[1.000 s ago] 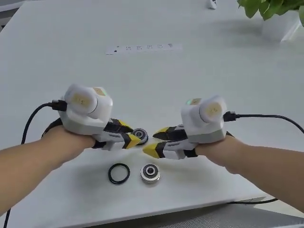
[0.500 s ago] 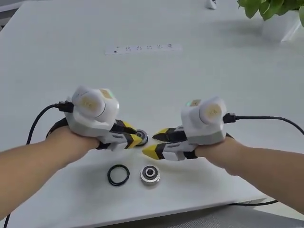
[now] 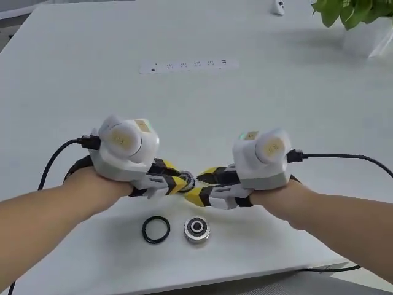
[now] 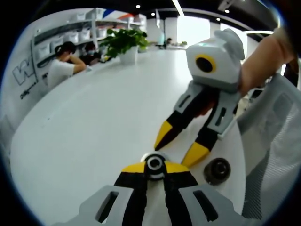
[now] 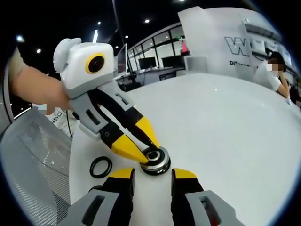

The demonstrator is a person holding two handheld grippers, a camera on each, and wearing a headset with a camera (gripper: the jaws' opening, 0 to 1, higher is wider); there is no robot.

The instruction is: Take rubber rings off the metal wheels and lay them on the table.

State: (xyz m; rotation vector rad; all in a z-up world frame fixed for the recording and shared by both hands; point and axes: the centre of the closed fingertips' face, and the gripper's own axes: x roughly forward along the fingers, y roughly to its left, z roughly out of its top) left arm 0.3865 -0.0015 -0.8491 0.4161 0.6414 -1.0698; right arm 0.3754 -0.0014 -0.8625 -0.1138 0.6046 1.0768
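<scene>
Jaws: left gripper [image 4: 154, 169] clamps wheel [image 5: 156, 160] | right gripper [image 5: 153, 174] apart, beside it

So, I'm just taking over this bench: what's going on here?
A person works with two handheld grippers. The left gripper is shut on a small round metal wheel, and the open right gripper faces that wheel from close by. One black rubber ring lies loose on the white table beside a bare silver metal wheel.

- Metal wheel [image 3: 186, 180]: pinched between tips of left tongs [image 3: 179, 182].
- Black rubber ring [image 3: 156, 229]: off, lying flat on bench [image 3: 276, 92].
- Bare wheel [image 3: 196, 229]: silver, lying flat, just beside the ring, not touching.
</scene>
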